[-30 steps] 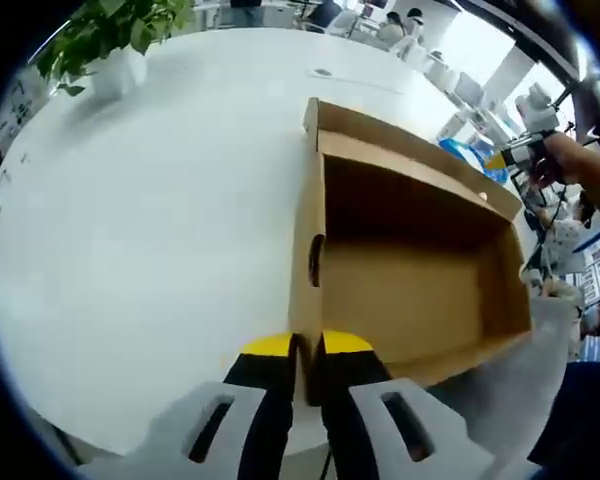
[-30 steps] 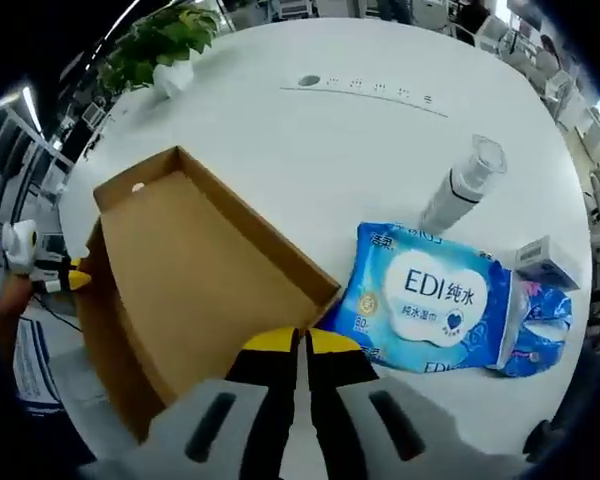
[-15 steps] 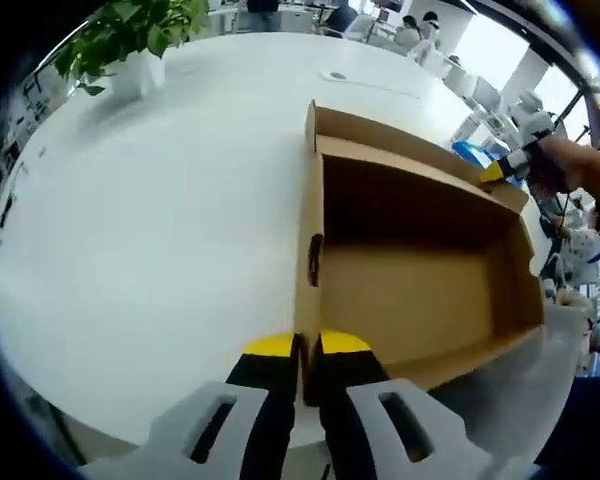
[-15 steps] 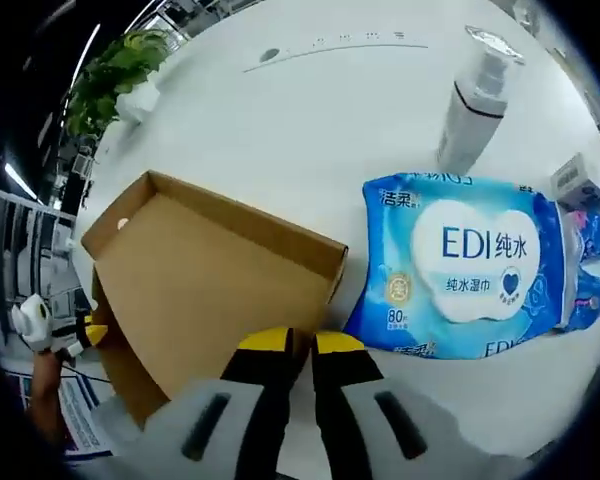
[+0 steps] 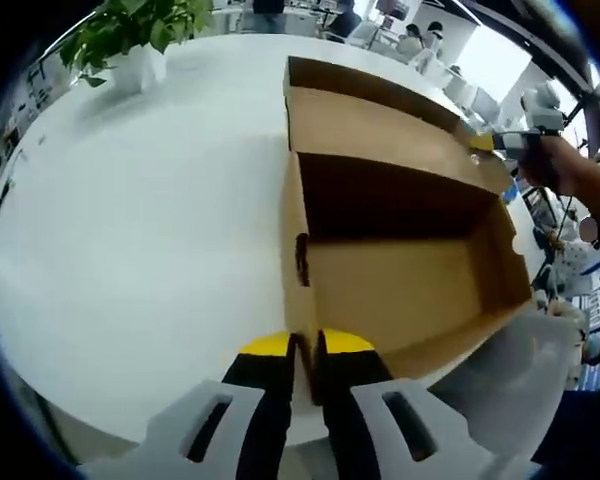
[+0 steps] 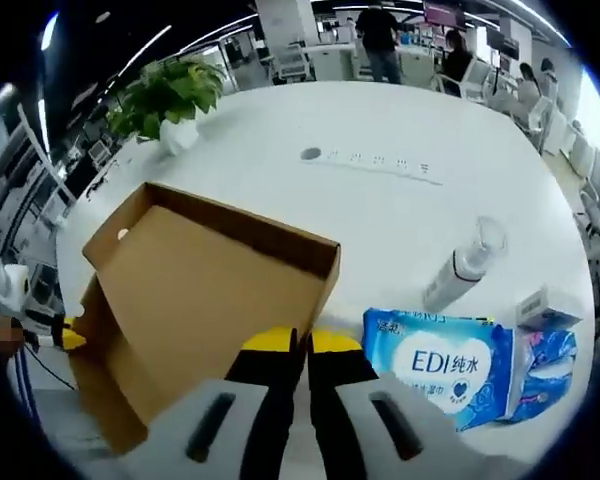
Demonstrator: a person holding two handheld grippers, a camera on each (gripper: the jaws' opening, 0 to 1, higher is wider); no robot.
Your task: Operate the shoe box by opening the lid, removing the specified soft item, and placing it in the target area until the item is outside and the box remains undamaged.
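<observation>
Pinching the shoe box (image 5: pixel 400 290) wall with the left gripper (image 5: pixel 305 345). Clamping the lid (image 6: pixel 210 290) edge with the right gripper (image 6: pixel 302 345); wet wipes pack (image 6: pixel 445 365) lying just right of it.

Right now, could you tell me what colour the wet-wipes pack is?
Blue with a white panel, clearest in the right gripper view.

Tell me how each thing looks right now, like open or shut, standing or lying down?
shoe box: open, nothing inside.
lid: lifted up, pinched at its edge.
left tool: shut on the box wall.
right tool: shut on the lid.
wet wipes pack: lying flat on the table, outside the box.
spray bottle: standing upright.
potted plant: standing upright.
</observation>
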